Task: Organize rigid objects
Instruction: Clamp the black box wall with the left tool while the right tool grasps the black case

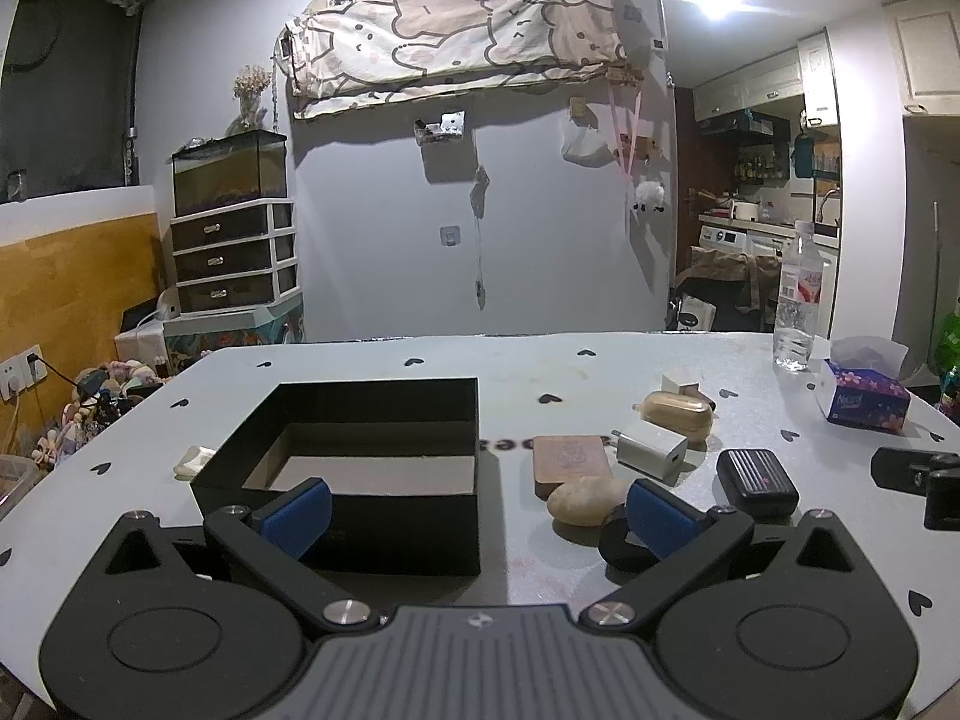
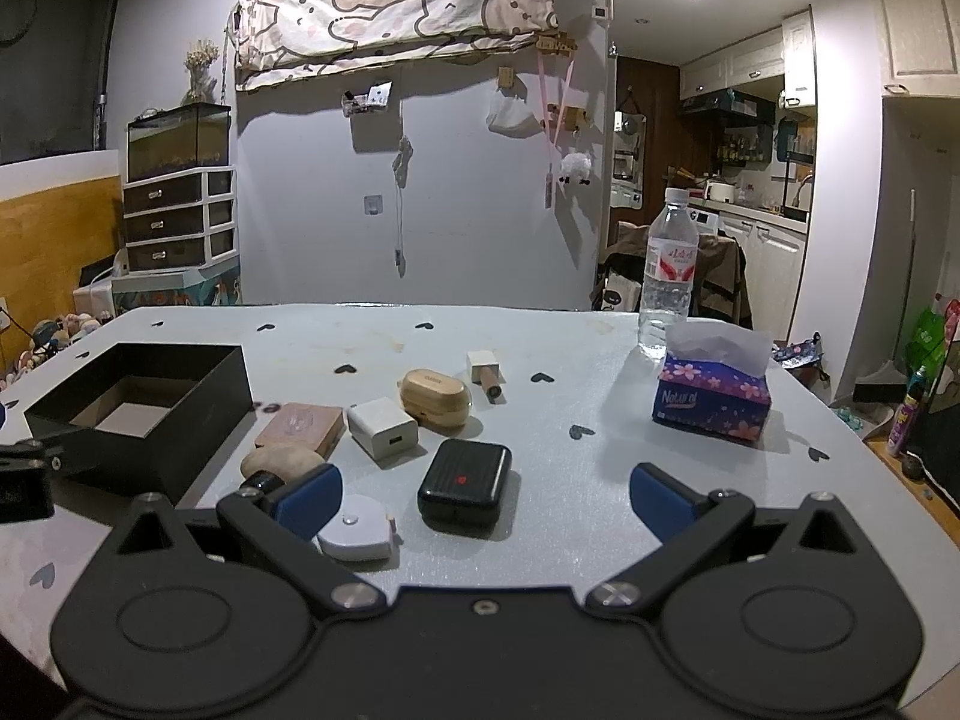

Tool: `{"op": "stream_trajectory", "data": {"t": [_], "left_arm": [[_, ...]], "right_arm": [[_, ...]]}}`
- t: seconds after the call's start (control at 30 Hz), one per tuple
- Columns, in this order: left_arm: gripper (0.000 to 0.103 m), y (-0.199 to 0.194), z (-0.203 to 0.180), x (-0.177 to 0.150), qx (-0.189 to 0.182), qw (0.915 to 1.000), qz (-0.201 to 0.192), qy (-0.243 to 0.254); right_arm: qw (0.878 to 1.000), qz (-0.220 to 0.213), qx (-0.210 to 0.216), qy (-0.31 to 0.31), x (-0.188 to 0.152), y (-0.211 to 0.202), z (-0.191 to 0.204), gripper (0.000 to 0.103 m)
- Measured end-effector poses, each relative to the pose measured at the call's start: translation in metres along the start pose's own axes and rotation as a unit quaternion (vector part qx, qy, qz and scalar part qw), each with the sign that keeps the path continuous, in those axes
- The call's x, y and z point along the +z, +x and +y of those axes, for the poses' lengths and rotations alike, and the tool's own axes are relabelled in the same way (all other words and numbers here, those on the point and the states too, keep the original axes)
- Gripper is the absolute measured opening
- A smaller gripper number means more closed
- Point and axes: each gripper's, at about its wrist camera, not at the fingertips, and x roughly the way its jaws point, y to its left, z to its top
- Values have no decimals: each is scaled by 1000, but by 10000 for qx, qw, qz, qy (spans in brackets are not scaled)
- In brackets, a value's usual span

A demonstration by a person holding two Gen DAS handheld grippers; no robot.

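An open black box [image 1: 360, 468] [image 2: 144, 408] sits at the table's left. Right of it lie a tan stone [image 1: 585, 499] [image 2: 276, 461], a brown flat block [image 1: 570, 459] [image 2: 300, 427], a white charger [image 1: 651, 449] [image 2: 382, 435], a wooden case [image 1: 678, 415] [image 2: 433, 397], a black ribbed case [image 1: 757, 482] [image 2: 465, 489], a white round tape [image 2: 357, 535], a black ring [image 1: 624, 543] and a small stamp [image 2: 486, 373]. My left gripper [image 1: 477, 516] is open and empty in front of the box. My right gripper [image 2: 483, 501] is open and empty near the black case.
A water bottle [image 2: 669, 273] and a blue tissue box [image 2: 711, 396] stand at the table's far right. The table [image 2: 570, 540] has a heart-print cover. Drawers and a fish tank [image 1: 231, 177] stand against the wall at left.
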Motion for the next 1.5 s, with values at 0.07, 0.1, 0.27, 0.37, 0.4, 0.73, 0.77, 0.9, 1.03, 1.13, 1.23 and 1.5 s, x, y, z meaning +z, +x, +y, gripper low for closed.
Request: {"op": "stream_trajectory", "data": {"t": [0.07,0.1,0.27,0.37,0.4,0.73,0.77,0.9,1.03,1.13,1.23,1.5], "left_arm": [[103,1,3,2,6,10000,-30,-21],[103,2,8,4,22,10000,-65,-57],[103,10,28,14,250,9992,-269,-129],[103,18,44,22,477,9979,-400,-178],[103,20,52,25,524,9974,-449,-193],[103,64,118,45,927,9948,-327,-257],[103,69,124,46,934,9951,-248,-229],[103,86,141,48,1034,9944,0,-207],[103,104,156,45,908,9950,338,-249],[101,115,163,42,765,9952,561,-250],[87,126,169,40,577,9947,810,-272],[49,150,178,28,311,9901,1317,-372]], "right_arm": [[10000,-57,-1,14,2,1,0,103],[10000,-85,1,30,3,1,-1,103],[9997,-233,26,70,12,7,-2,103],[9995,-305,101,76,17,14,0,103],[9993,-333,118,78,18,17,0,103],[9995,-150,171,213,22,65,10,103],[9995,-139,123,264,21,71,9,103],[9988,129,-24,468,19,97,4,103],[9943,772,1,741,15,131,-2,103],[9903,1069,68,883,11,154,-5,90],[9849,1364,38,1066,8,173,-7,86],[9772,1706,203,1249,4,191,-5,73]]}}
